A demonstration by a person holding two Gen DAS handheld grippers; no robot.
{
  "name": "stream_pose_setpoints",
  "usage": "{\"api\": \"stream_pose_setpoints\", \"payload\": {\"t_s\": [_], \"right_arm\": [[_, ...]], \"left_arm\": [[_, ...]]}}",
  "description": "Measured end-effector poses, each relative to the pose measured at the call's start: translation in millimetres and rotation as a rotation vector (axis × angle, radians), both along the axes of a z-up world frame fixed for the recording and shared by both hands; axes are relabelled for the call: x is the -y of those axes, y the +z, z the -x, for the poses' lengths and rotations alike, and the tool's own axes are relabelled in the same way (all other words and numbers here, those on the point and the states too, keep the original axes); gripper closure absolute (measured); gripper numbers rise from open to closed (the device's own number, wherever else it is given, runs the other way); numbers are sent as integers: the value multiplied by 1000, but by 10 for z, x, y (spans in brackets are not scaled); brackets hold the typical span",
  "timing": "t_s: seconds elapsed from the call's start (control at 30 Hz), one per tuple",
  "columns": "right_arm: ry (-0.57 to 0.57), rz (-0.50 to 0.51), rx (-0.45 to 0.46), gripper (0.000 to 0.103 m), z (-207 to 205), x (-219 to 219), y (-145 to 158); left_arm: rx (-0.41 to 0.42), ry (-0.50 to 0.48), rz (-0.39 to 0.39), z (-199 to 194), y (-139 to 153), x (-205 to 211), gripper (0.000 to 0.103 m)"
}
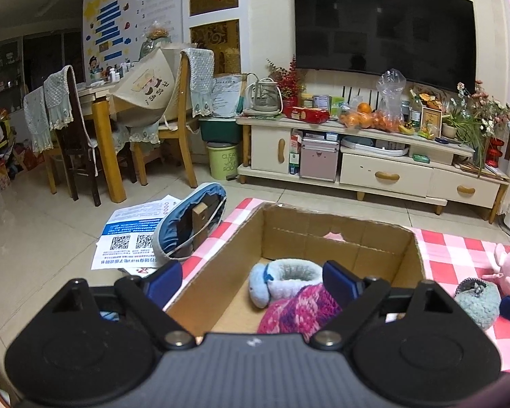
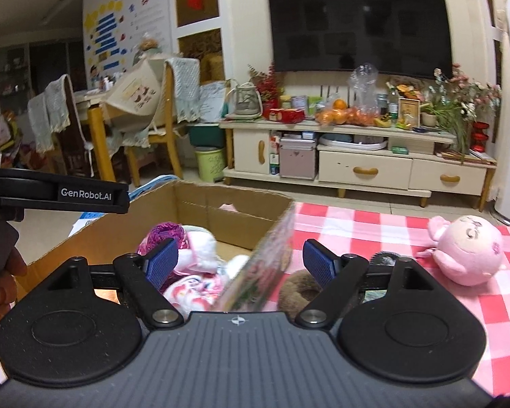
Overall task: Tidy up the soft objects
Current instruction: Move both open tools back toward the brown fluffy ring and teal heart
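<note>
An open cardboard box point(image 1: 323, 238) stands on a red-and-white checked cloth point(image 1: 459, 255). Inside lie a pale blue fuzzy slipper point(image 1: 282, 277) and a pink-purple knitted hat point(image 1: 299, 309). My left gripper point(image 1: 251, 280) hovers open over the box's near end, its pads touching nothing. My right gripper point(image 2: 241, 265) is open astride the box's right wall point(image 2: 272, 258). Pink-and-white soft items point(image 2: 193, 285) lie in the box on its left. A brown fuzzy piece point(image 2: 297, 289) lies outside the wall on its right. A pink plush toy point(image 2: 465, 248) and a grey-green fuzzy pouch point(image 1: 477, 301) rest on the cloth.
Beyond the cloth a cream TV stand point(image 1: 374, 170) with a TV point(image 1: 384, 30) above it lines the far wall. At far left stand a dining table and chairs point(image 1: 119, 119). Papers point(image 1: 136, 234) and an overturned blue-covered stool point(image 1: 190, 224) lie on the tiled floor. A hand point(image 2: 0, 272) holds the left tool.
</note>
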State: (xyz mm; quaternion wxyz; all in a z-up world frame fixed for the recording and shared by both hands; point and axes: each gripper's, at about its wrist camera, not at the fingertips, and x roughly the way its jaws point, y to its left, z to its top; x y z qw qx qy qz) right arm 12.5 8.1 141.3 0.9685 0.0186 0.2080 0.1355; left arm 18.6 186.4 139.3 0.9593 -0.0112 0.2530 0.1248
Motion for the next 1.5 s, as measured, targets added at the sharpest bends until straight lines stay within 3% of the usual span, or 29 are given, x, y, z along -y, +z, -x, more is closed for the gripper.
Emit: {"api": "stream_pose_setpoints", "payload": {"t_s": [0.53, 0.63, 1.5], "right_arm": [[-81, -29, -5, 2, 195, 378, -128], [-91, -37, -11, 2, 250, 397, -128], [-190, -113, -48, 0, 378, 692, -256]], "left_arm": [[-15, -69, -59, -43, -13, 417, 8], [-15, -77, -72, -38, -21, 500, 3], [-23, -164, -177, -68, -74, 1094, 1]]}}
